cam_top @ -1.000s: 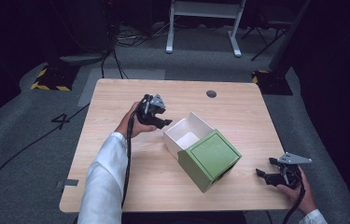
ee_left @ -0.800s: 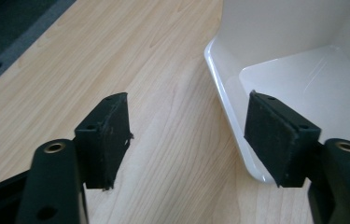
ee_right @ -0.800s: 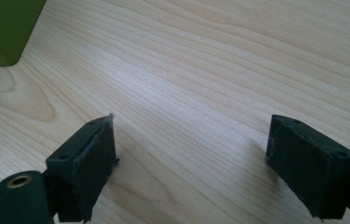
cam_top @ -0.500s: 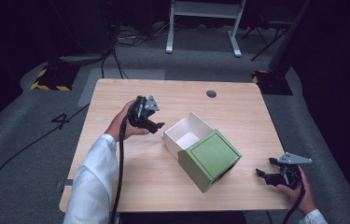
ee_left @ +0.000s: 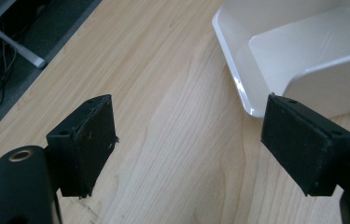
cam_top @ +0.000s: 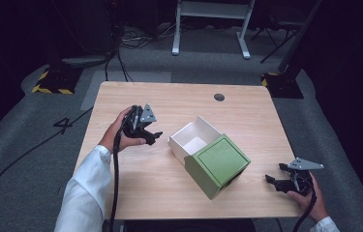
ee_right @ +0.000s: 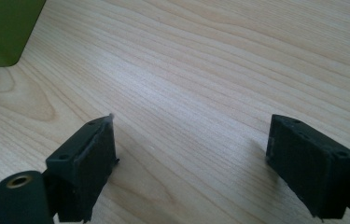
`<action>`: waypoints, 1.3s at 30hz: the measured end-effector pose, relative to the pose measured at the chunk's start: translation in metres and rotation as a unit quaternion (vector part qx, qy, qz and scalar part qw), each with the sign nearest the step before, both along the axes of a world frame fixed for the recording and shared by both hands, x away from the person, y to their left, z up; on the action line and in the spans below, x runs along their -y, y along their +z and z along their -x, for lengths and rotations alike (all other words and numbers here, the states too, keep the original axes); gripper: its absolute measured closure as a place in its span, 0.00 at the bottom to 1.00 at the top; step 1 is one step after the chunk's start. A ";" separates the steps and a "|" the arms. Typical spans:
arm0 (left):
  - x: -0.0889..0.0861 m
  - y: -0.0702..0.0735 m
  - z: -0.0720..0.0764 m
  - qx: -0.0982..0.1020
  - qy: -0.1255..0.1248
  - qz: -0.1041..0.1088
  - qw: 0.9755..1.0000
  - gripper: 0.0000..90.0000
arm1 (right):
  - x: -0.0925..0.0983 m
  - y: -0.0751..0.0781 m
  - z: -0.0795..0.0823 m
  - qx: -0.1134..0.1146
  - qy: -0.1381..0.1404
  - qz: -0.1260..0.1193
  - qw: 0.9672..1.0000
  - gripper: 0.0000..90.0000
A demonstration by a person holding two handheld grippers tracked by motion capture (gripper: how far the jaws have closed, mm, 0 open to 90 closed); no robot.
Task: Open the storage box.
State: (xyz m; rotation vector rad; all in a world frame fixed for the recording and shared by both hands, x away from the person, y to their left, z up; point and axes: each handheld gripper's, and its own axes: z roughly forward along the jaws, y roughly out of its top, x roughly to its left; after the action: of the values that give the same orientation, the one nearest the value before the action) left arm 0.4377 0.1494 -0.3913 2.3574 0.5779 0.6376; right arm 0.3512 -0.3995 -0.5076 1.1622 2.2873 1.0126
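White tray point(cam_top: 194, 140) (half-sleeved) beside left claw point(cam_top: 151, 137), spread.

Light wood counter point(cam_top: 135, 193) w/ round hole at back; on it a white tray point(cam_top: 194, 137) in green sleeve point(cam_top: 217, 164), apparently cardboard.

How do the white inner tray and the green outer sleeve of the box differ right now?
The white open-topped inner tray is pale, shows an empty inside and sticks out towards the table's far side. The green square-faced outer sleeve is dark, closed on top and covers the tray's near end. Both rest on the wooden table.
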 end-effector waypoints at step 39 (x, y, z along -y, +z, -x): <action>-0.063 -0.063 0.085 0.000 0.073 0.008 0.997 0.20 | 0.000 0.000 0.001 0.001 -0.003 0.000 1.000 0.17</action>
State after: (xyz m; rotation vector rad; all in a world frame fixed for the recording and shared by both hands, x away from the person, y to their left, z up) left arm 0.3531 0.2126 -0.4547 2.3158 0.7592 0.6950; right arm 0.3505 -0.3995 -0.5077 1.1685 2.2809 1.0107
